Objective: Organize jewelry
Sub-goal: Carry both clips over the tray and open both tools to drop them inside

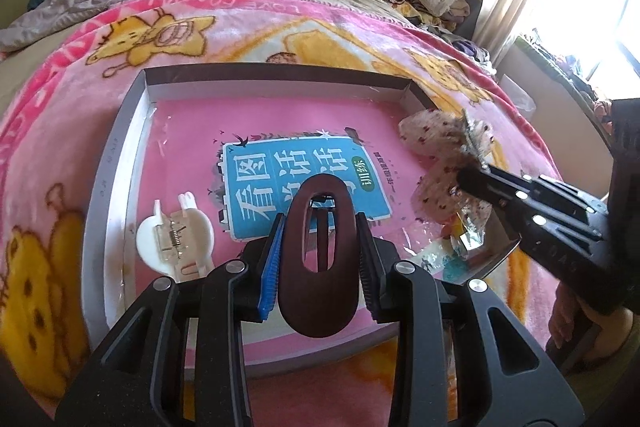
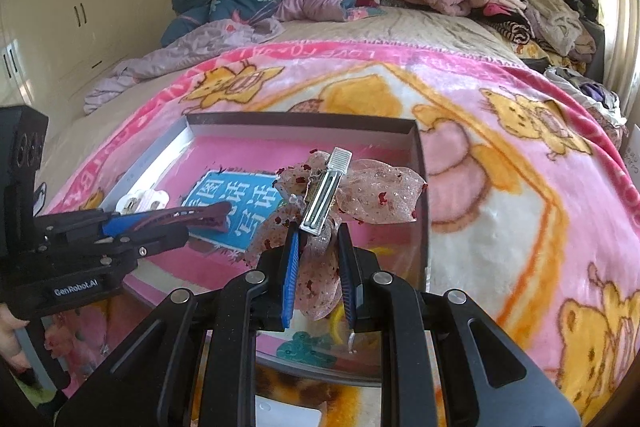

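Left gripper [image 1: 320,259]: nearest the lens; jaws were narrow and pressed on the brown oval hair clip [image 1: 318,251], held upright between the pads and gripped at its lower flanks.
Brown oval hair clip: judged stiff, smooth and light; likely slippery against the pads, so a hold across the broad sides was thought safest.
Right gripper [image 2: 318,267]: jaws were drawn nearly together on the sheer bow hair clip [image 2: 340,195], pinched at its lower ribbon loop.
Sheer bow hair clip: fabric was judged soft and crushable; the metal clip bar [image 2: 326,195], just ahead of the fingertips, was noted as the firmer place to take hold.
White claw clip [image 1: 174,241]: was seen lying flat in the tray, left of and just beyond the left gripper; spring exposed, plastic judged brittle.
Tray [image 1: 276,83]: shallow, grey-walled, pink-lined; both held pieces were carried above its floor, beyond and beneath the fingertips.
Blanket [image 2: 500,187]: was spread soft beneath the tray, so its footing was judged unsteady.
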`<state>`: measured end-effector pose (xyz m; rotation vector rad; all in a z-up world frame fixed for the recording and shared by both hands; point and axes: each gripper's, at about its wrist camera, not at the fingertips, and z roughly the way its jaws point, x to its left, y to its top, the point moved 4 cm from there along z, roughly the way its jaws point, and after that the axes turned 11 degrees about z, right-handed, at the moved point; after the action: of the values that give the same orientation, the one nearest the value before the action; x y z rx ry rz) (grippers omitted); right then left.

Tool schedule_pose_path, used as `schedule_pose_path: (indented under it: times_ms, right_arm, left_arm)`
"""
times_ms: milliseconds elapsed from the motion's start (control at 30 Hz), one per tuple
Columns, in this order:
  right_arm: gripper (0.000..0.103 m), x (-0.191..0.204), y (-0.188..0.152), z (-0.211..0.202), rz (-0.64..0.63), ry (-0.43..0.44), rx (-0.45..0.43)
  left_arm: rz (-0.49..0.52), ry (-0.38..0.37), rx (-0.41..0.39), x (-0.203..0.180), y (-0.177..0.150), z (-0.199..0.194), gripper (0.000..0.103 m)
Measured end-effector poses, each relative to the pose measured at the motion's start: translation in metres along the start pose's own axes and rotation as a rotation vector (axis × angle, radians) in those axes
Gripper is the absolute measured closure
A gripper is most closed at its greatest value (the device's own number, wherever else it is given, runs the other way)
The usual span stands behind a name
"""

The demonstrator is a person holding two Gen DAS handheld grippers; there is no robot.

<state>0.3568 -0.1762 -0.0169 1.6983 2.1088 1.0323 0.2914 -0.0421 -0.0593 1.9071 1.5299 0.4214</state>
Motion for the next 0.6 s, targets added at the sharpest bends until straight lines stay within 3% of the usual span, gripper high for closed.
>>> schedule_pose_path:
  times_ms: [100,267,600]
  right_arm:
    - [0.085,0.004,-0.004,0.004,-0.015,0.001,0.021]
    - [0.083,0.009,-0.014,0.012,-0.02,0.008,0.073]
    - [0.062,0.008,-0.033,0.003,0.006,0.001,0.091]
  left_arm:
    - [0.005,-0.003,-0.007,-0.001,-0.001,-0.006,0.067]
    - [0.009,0.008,-0.005,0.0,-0.004,-0.012,0.066]
    - [-0.006,0.009,-0.002,0.003,-0.018,-0.03,0.063]
